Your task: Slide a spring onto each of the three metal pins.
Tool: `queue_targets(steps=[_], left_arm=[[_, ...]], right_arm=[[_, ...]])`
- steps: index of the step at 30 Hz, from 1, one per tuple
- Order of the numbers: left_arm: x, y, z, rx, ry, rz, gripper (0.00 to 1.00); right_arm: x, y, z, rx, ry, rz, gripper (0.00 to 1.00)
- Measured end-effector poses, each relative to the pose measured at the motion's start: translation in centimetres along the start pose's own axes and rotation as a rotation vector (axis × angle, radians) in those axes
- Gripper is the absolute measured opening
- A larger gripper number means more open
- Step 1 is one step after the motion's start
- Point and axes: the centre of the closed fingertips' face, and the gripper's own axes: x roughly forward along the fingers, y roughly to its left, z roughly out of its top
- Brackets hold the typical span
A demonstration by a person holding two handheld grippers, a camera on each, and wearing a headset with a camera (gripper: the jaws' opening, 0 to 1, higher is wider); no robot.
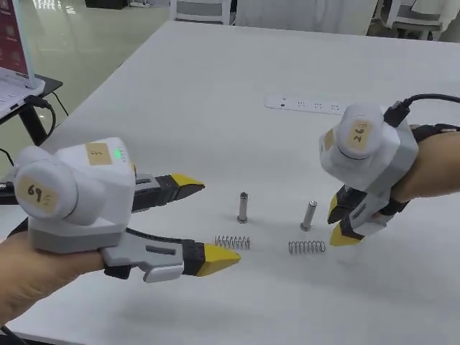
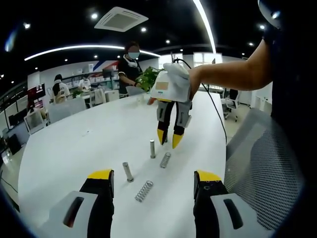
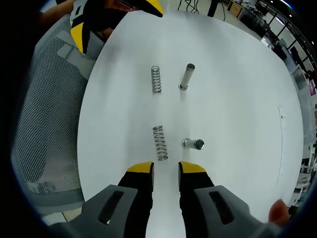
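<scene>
Thin silver coil springs (image 1: 307, 246) are judged light and squashy; best pinched gently mid-length.
Left gripper (image 1: 221, 223) is held wide open, right gripper (image 1: 336, 228) narrowly open, both empty.

Two metal pins (image 1: 244, 207), two springs (image 1: 233, 242) and one power strip (image 1: 305, 105) are in view.

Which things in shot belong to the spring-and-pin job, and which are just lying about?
Job (sides as in the head view): left pin, right pin, left spring, right spring, left gripper, right gripper.
Lying about: power strip, laptop.
</scene>
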Motion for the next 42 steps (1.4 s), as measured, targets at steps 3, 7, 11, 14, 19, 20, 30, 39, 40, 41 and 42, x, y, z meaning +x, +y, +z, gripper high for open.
queue_targets(steps=[3, 7, 11, 14, 19, 20, 30, 39, 40, 41, 42], left_arm=[[0.1, -0.1, 0.0, 0.001, 0.001, -0.004, 0.6], [0.1, -0.1, 0.0, 0.001, -0.001, -0.005, 0.6], [0.2, -0.2, 0.0, 0.002, 0.002, -0.012, 0.6], [0.3, -0.4, 0.0, 0.004, 0.005, -0.017, 0.6], [0.3, -0.5, 0.0, 0.005, 0.005, -0.022, 0.59], [0.3, -0.5, 0.0, 0.005, 0.006, -0.023, 0.59], [0.5, -0.9, -0.2, 0.009, 0.016, -0.037, 0.59], [0.5, -1.3, -0.2, 0.013, 0.02, -0.049, 0.58], [0.6, -1.3, -0.2, 0.014, 0.021, -0.051, 0.58], [0.6, -1.4, -0.2, 0.016, 0.023, -0.056, 0.57], [0.6, -1.5, -0.3, 0.018, 0.025, -0.059, 0.57]], right_arm=[[0.8, 0.1, -0.1, -0.012, 0.01, 0.003, 0.16], [1.4, 0.3, 0.0, -0.013, 0.007, 0.015, 0.16], [2.0, 0.4, 0.1, -0.009, 0.005, 0.027, 0.15], [2.4, 0.5, 0.2, -0.007, 0.003, 0.034, 0.14], [2.8, 0.7, 0.2, -0.004, 0.003, 0.042, 0.12], [2.8, 0.7, 0.2, -0.004, 0.004, 0.042, 0.12], [3.3, 0.8, -0.3, -0.024, 0.027, 0.035, 0.1], [3.1, 0.8, -0.2, -0.025, 0.019, 0.03, 0.08], [3.0, 0.9, -0.2, -0.024, 0.016, 0.029, 0.08], [2.8, 1.0, -0.1, -0.022, 0.013, 0.029, 0.08], [2.8, 1.0, -0.1, -0.02, 0.012, 0.029, 0.08]])
